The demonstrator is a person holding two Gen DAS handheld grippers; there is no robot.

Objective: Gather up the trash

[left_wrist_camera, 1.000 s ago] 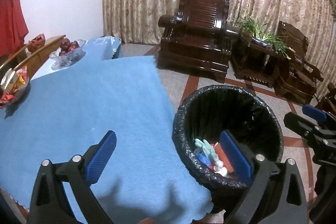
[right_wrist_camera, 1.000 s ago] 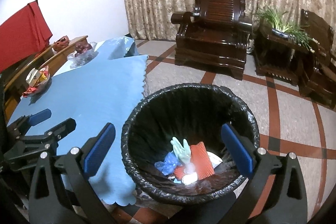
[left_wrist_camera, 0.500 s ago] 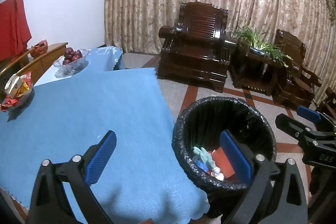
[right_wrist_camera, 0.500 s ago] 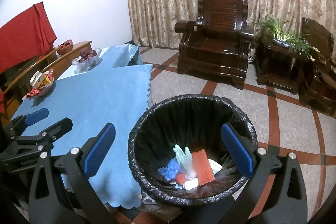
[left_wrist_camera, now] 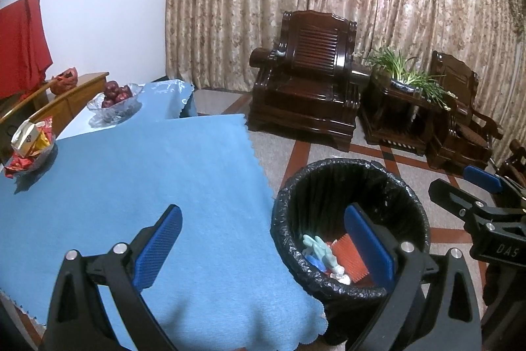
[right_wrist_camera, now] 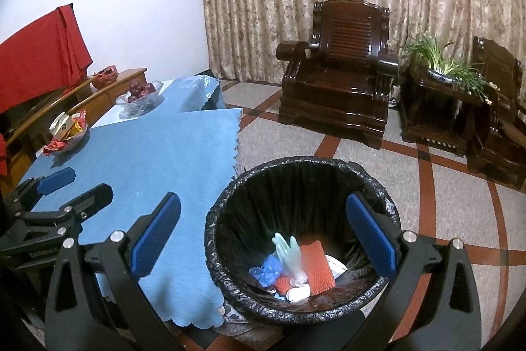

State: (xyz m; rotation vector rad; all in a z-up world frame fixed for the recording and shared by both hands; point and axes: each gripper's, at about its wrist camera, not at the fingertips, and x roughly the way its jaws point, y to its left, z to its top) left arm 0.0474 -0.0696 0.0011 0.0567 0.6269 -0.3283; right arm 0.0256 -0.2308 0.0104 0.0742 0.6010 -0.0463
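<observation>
A round bin lined with a black bag (right_wrist_camera: 230,206) (left_wrist_camera: 286,203) stands on the floor beside the blue-clothed table (left_wrist_camera: 138,173) (right_wrist_camera: 157,160). Inside lie a pale green glove (right_wrist_camera: 289,250) (left_wrist_camera: 317,247), an orange ridged piece (right_wrist_camera: 317,267) (left_wrist_camera: 345,259), a blue scrap (right_wrist_camera: 266,268) and white bits. My left gripper (left_wrist_camera: 263,245) hangs open over the table's corner and the bin's left rim, holding nothing. My right gripper (right_wrist_camera: 263,236) is open above the bin, empty. Each gripper shows in the other's view: the right one (left_wrist_camera: 476,199), the left one (right_wrist_camera: 62,196).
On the far table end stand a glass bowl of dark red fruit (left_wrist_camera: 115,102) (right_wrist_camera: 139,96) and a dish of snack packets (left_wrist_camera: 29,147) (right_wrist_camera: 67,134). Dark wooden armchairs (left_wrist_camera: 309,94) (right_wrist_camera: 342,87) and a potted plant (left_wrist_camera: 404,74) line the curtain. Tiled floor (right_wrist_camera: 427,206) lies open right of the bin.
Both grippers have risen and drawn back from the bin, which looks smaller and lower in both views. Jaws stay wide; the trash inside has not moved.
</observation>
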